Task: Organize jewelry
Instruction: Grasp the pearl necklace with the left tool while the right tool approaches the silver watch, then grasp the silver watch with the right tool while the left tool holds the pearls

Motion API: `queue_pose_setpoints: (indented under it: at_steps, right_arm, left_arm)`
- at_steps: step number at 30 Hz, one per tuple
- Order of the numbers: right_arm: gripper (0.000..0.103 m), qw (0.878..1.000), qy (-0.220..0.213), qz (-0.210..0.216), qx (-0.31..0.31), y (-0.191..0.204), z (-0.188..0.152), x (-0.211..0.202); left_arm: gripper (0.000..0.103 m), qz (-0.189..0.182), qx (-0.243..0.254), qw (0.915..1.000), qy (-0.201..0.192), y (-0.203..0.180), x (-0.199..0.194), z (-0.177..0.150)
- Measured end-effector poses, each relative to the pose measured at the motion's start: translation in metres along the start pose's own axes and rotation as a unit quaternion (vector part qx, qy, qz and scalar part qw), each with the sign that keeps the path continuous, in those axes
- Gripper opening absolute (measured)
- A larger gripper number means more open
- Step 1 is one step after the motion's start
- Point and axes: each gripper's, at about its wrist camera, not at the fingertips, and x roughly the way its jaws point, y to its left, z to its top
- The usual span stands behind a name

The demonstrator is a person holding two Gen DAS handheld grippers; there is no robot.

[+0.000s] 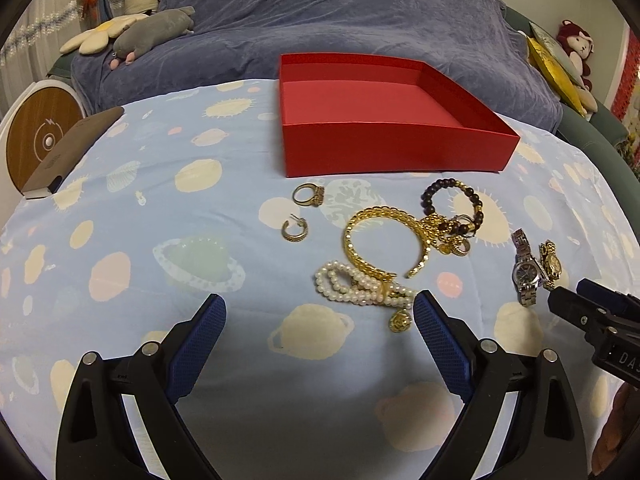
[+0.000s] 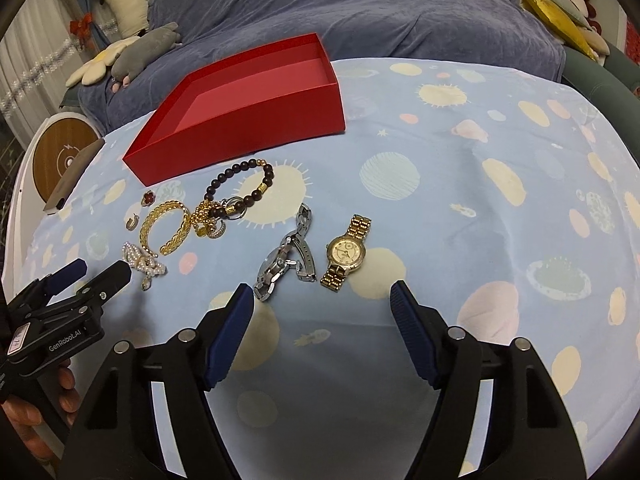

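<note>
An empty red box stands on the planet-print cloth. In front of it lie a ring, a hoop earring, a gold bangle, a dark bead bracelet, a pearl necklace, a silver watch and a gold watch. My left gripper is open and empty, just short of the pearls. My right gripper is open and empty, just short of the watches.
A brown book and a round wooden-faced device sit at the left edge. A blue-covered sofa with plush toys is behind the box. Yellow cushions are at the far right.
</note>
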Motion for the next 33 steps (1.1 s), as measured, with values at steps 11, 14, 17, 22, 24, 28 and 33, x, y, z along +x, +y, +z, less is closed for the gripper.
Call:
queue_pose_setpoints:
  at_steps: [11, 14, 17, 22, 24, 28, 33]
  right_arm:
    - [0.07, 1.0, 0.0, 0.012, 0.009, -0.001, 0.002, -0.004]
    - [0.07, 1.0, -0.003, 0.018, 0.007, 0.003, 0.004, -0.005]
    - [0.07, 1.0, -0.003, 0.02, 0.002, 0.007, 0.003, -0.007]
    - [0.07, 1.0, -0.001, 0.021, -0.001, 0.01, 0.002, -0.006]
    - [0.07, 1.0, -0.001, 0.022, -0.001, 0.01, 0.002, -0.006]
    - [0.07, 1.0, -0.005, 0.027, -0.005, 0.017, 0.004, -0.008]
    - [0.07, 0.999, -0.011, 0.027, -0.023, 0.03, 0.007, -0.008]
  left_arm:
    - [0.089, 0.038, -0.034, 0.9985, 0.018, -0.016, 0.028, 0.008]
    - [0.08, 0.052, -0.017, 0.9984, 0.014, -0.019, 0.026, 0.005]
    - [0.068, 0.049, -0.014, 0.9986, 0.011, -0.015, 0.023, 0.003]
    - [0.041, 0.041, -0.004, 0.9991, 0.002, -0.012, 0.017, -0.003]
    - [0.029, 0.032, 0.004, 0.9995, 0.001, -0.013, 0.014, -0.004]
    - [0.013, 0.01, 0.005, 0.9999, 0.005, -0.013, 0.011, -0.005]
    - [0.013, -0.007, 0.0, 0.9999, 0.008, -0.01, 0.005, -0.006]
